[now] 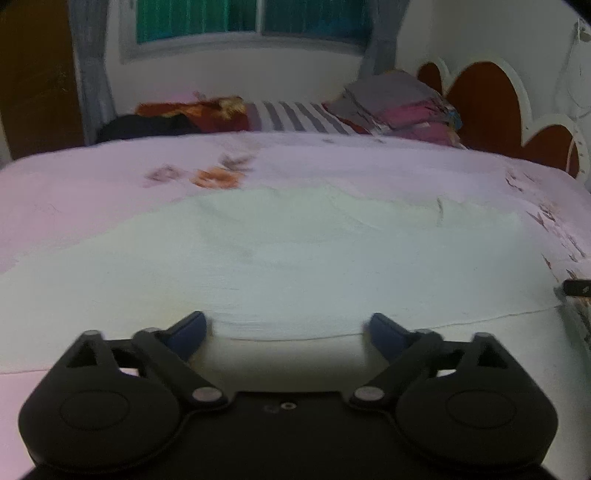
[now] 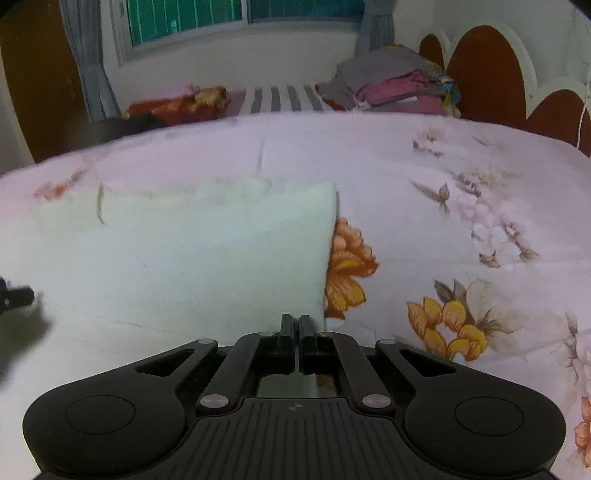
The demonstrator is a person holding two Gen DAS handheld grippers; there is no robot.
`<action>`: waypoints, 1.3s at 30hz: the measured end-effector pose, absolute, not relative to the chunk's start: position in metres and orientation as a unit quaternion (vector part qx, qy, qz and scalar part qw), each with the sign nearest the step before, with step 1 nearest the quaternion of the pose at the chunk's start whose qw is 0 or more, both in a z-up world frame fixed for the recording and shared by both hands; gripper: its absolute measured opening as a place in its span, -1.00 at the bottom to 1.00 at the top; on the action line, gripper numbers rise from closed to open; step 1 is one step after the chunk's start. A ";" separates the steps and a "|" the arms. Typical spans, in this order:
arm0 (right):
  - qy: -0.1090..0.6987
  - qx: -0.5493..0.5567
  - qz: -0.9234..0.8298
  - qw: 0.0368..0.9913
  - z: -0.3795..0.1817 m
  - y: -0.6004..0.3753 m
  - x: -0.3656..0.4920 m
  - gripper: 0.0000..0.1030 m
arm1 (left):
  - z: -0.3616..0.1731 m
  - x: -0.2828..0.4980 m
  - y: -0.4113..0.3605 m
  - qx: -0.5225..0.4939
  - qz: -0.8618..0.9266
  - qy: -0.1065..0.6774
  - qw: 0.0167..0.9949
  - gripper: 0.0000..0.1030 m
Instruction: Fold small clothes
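1. The white cloth [image 2: 192, 254] lies spread on the flowered bed sheet [image 2: 461, 177].
2. The left gripper [image 1: 288, 326] has wide fingers, empty.
3. The right gripper [image 2: 295, 326] pinches the cloth's near edge.

One pale garment [image 2: 184, 258] lies spread on one bed, which is covered by one pink floral sheet [image 2: 406, 166]; two grippers are in view, the left gripper [image 1: 288, 326] and the right gripper [image 2: 295, 325], each with two fingers; one window [image 2: 240, 22] sits on the far wall, with two glass panes and two grey curtains, one at each side; one stack of folded clothes [image 2: 399, 85] rests at the far right of the bed; one striped cloth [image 2: 284, 98] lies beside that stack; one red and orange cloth [image 2: 177, 103] and one dark heap [image 1: 144, 125] lie at the far left; one scalloped headboard [image 2: 487, 74] shows three brown panels.
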State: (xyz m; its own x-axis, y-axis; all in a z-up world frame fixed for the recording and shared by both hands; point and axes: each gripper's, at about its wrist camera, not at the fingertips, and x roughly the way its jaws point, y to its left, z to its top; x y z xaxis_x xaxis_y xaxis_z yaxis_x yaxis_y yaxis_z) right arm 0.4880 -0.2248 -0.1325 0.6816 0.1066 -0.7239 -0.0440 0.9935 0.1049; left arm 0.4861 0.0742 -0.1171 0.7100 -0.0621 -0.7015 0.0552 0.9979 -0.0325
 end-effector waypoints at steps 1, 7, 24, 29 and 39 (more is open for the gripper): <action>0.385 0.046 0.040 0.921 -0.127 -0.226 0.484 -0.98 | -0.114 0.481 0.084 -0.007 -0.023 0.376 0.926 0.91; 0.366 0.074 0.016 0.927 -0.117 -0.225 0.470 -0.98 | -0.107 0.440 0.168 -0.061 0.063 0.372 0.924 0.71; 0.353 0.082 0.002 0.932 -0.122 -0.198 0.459 0.34 | -0.122 0.351 0.403 -0.383 0.252 0.250 0.853 0.15; 0.351 0.096 0.005 0.931 -0.116 -0.195 0.460 0.34 | -0.131 0.363 0.421 -0.413 0.251 0.226 0.846 -0.15; 0.353 0.107 -0.001 0.929 -0.114 -0.195 0.462 0.04 | -0.103 0.386 0.425 -0.383 0.257 0.175 0.870 -0.94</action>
State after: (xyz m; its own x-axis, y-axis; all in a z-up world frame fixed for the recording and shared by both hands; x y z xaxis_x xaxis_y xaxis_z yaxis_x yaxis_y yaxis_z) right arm 0.4616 -0.1946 -0.1140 0.7502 0.0749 -0.6569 0.0770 0.9769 0.1993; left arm 0.3863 0.4246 -0.1033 0.8074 0.3125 -0.5004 -0.5801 0.5747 -0.5772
